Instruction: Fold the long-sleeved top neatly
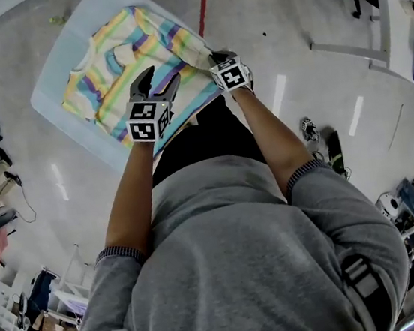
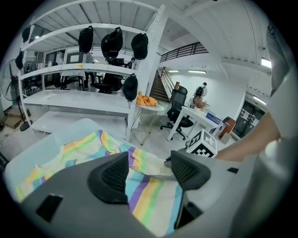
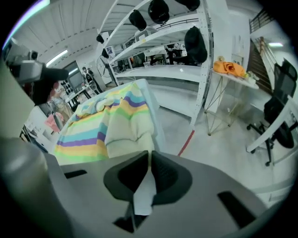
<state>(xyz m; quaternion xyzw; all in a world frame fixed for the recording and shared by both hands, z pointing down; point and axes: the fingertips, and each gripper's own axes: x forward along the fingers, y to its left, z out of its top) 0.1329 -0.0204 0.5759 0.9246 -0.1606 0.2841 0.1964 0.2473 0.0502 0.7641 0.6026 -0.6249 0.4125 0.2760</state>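
A long-sleeved top (image 1: 121, 62) in pastel yellow, green, blue and purple stripes lies spread on a pale blue table (image 1: 77, 28). My right gripper (image 1: 215, 57) is at the table's near right corner, shut on the end of the top's cream sleeve (image 1: 193, 48). In the right gripper view a strip of pale cloth is pinched between the closed jaws of that gripper (image 3: 150, 155), with the top (image 3: 104, 122) stretching away beyond. My left gripper (image 1: 159, 85) hovers open over the top's near edge. The striped cloth (image 2: 148, 188) shows in the gap of that gripper (image 2: 150, 169), untouched by the pads.
A red line (image 1: 203, 4) runs along the glossy floor past the table's right side. A white desk (image 1: 377, 10) stands at the far right. White shelving with black helmets (image 2: 111, 44) and an office chair (image 2: 179, 109) lie beyond the table. Shoes (image 1: 334, 150) sit on the floor at right.
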